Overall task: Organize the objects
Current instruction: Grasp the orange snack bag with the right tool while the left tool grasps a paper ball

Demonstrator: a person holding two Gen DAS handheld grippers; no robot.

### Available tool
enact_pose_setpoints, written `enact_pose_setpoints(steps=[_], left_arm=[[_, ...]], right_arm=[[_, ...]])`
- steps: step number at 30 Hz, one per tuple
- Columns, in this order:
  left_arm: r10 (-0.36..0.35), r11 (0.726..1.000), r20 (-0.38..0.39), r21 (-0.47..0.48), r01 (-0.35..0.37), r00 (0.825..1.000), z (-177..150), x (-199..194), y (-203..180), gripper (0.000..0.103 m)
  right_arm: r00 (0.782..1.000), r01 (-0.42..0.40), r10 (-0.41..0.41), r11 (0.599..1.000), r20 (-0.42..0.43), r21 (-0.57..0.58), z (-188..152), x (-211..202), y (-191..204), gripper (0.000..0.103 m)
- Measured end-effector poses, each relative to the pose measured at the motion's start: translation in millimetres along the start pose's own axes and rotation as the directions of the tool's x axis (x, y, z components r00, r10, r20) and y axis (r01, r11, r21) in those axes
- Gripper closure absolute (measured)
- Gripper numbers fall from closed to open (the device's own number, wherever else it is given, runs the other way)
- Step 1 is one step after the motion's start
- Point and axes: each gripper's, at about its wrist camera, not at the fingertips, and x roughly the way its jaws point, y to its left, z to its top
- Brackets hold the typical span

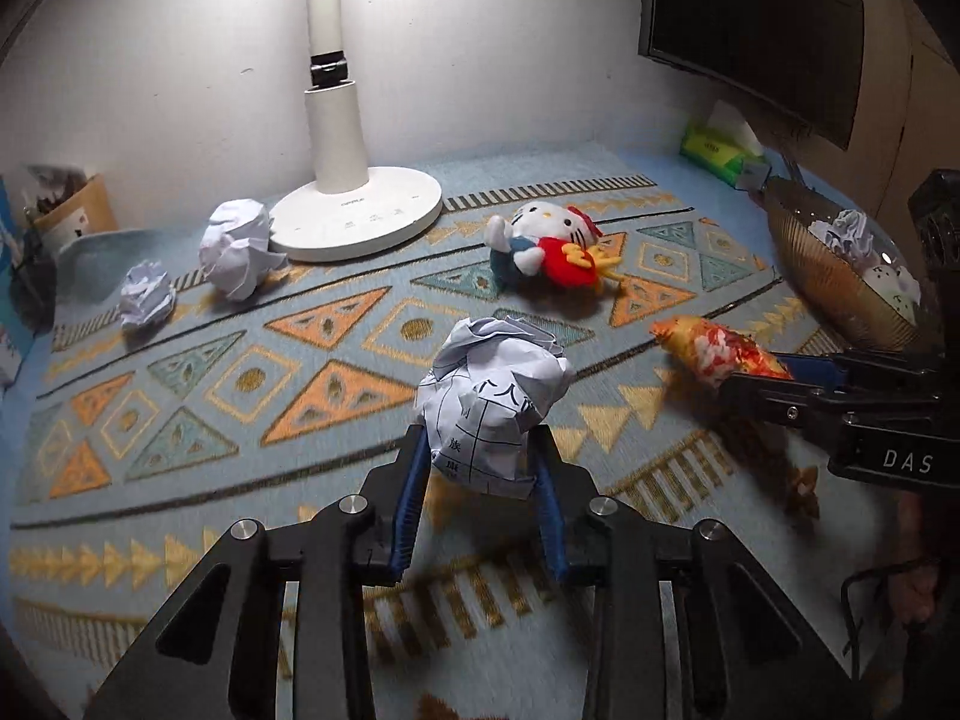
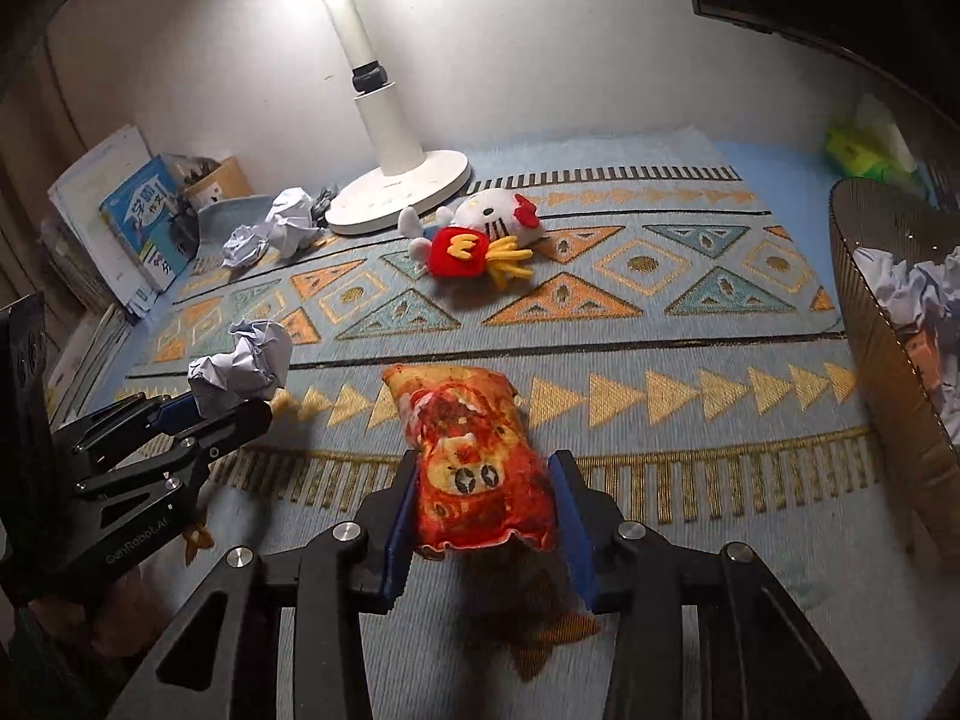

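Observation:
My left gripper (image 1: 483,453) is shut on a crumpled printed paper ball (image 1: 492,390), held above the patterned mat (image 1: 252,384); it also shows in the right wrist view (image 2: 240,369). My right gripper (image 2: 489,465) is shut on a red-orange snack packet (image 2: 474,450), also seen in the left wrist view (image 1: 717,351). A Hello Kitty plush (image 1: 546,243) lies on the mat near the lamp. Two more paper balls (image 1: 237,246) (image 1: 144,294) lie at the left by the lamp base.
A white lamp (image 1: 354,213) stands at the back centre. A brown basket (image 2: 888,348) holding crumpled paper sits at the right. A green tissue pack (image 1: 723,153) lies at the back right under a dark monitor (image 1: 756,24). Books (image 2: 141,222) and a box stand at the left.

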Motion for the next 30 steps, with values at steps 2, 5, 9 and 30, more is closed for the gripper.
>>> enact_pose_setpoints(steps=[2,5,9,30], left_arm=[[0.006,1.0,0.005,-0.022,-0.006,1.0,-10.9,-8.3,0.1,0.073],[0.013,0.997,0.025,-0.08,-0.011,1.0,-20.5,-17.5,4.6,0.073],[0.012,0.993,0.026,-0.116,-0.009,1.0,-26.6,-21.1,7.7,0.073],[0.039,0.996,0.102,-0.08,-0.031,0.994,-28.2,-34.5,-5.3,0.072]], right_arm=[[1.0,0.02,-0.02,1.0,-0.012,-0.012,-3.9,-1.6,4.5,0.061],[0.998,0.047,-0.048,0.999,-0.032,-0.019,-7.5,1.4,7.9,0.061],[0.996,0.036,-0.038,0.999,-0.086,-0.021,-15.8,7.0,11.9,0.054],[0.999,0.03,-0.029,0.999,0.016,-0.031,-19.4,-10.9,24.0,0.066]])
